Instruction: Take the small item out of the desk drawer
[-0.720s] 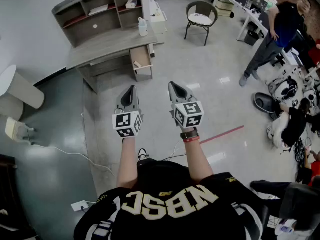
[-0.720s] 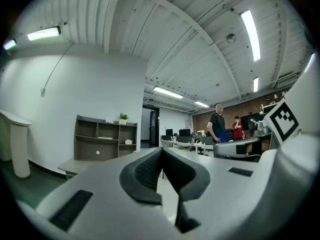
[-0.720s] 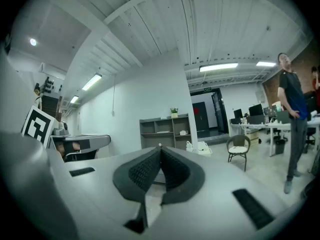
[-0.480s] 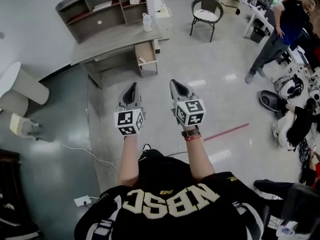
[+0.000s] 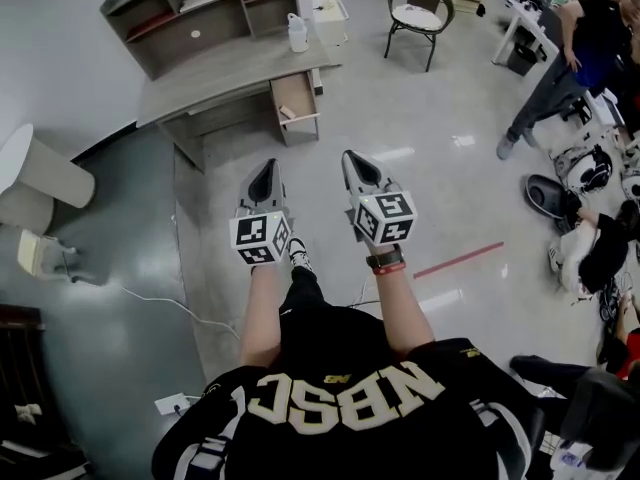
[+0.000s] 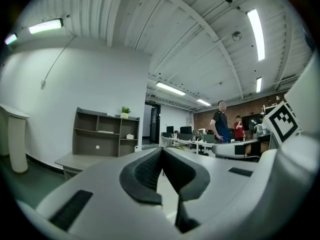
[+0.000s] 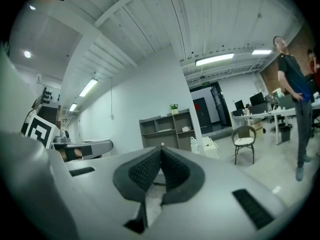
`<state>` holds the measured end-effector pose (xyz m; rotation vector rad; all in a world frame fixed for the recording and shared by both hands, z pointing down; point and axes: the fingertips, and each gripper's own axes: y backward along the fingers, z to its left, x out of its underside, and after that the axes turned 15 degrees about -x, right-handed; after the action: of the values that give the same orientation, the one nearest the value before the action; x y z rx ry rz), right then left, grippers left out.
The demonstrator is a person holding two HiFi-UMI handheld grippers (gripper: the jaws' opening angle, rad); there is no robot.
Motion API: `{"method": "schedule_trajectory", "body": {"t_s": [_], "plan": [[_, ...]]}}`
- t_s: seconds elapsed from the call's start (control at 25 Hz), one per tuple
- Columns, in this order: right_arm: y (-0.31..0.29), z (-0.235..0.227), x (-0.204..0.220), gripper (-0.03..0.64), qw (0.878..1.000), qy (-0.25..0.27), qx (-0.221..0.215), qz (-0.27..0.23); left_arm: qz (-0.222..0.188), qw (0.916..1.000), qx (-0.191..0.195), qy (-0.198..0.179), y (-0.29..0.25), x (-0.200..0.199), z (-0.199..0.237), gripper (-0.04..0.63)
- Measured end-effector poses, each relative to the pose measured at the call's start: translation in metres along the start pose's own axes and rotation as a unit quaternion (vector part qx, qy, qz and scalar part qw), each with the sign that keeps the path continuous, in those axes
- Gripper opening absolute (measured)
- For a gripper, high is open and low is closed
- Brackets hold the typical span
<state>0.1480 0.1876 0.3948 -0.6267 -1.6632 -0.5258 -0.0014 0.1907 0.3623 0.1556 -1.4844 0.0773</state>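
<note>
Head view looks down on a person holding two grippers out over the shiny floor. The left gripper [image 5: 265, 165] has its jaws pressed together with nothing in them; the left gripper view shows the dark pads meeting at the tips. The right gripper [image 5: 350, 156] is clenched too, and it is also empty. Both point toward a grey desk [image 5: 220, 80] that stands well apart from them, against the white wall. A shelf unit [image 5: 190, 13] sits along the desk's back edge. At the desk's right end a drawer [image 5: 298, 93] is pulled out. A small pale item [image 5: 288, 114] lies in the drawer near its front edge; it is too small to tell what it is. A clear bottle [image 5: 297, 33] stands on the desk near its right edge. A chair [image 5: 413, 18] stands on the floor to the right of the desk.
</note>
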Motion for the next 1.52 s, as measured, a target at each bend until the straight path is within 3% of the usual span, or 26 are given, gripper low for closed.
{"method": "schedule_trajectory", "body": {"t_s": [0.72, 0.92, 1.2, 1.52], "plan": [[-0.249, -0.092, -0.010, 0.008, 0.998, 0.017, -0.007, 0.058, 0.031, 0.9986, 0.027, 0.034, -0.246, 0.022, 0.107, 0.014], [-0.291, -0.110, 0.014, 0.008, 0.996, 0.006, -0.012, 0.084, 0.056, 0.9969, 0.026, 0.049, -0.285, 0.048, 0.130, 0.014], [-0.333, -0.155, 0.042, 0.012, 0.992, -0.015, -0.022, 0.121, 0.097, 0.9934, 0.031, 0.052, -0.336, 0.088, 0.128, 0.014], [-0.398, -0.218, 0.083, 0.023, 0.983, -0.030, -0.063, 0.172, 0.125, 0.9903, -0.014, 0.059, -0.399, 0.129, 0.152, 0.014]]}}
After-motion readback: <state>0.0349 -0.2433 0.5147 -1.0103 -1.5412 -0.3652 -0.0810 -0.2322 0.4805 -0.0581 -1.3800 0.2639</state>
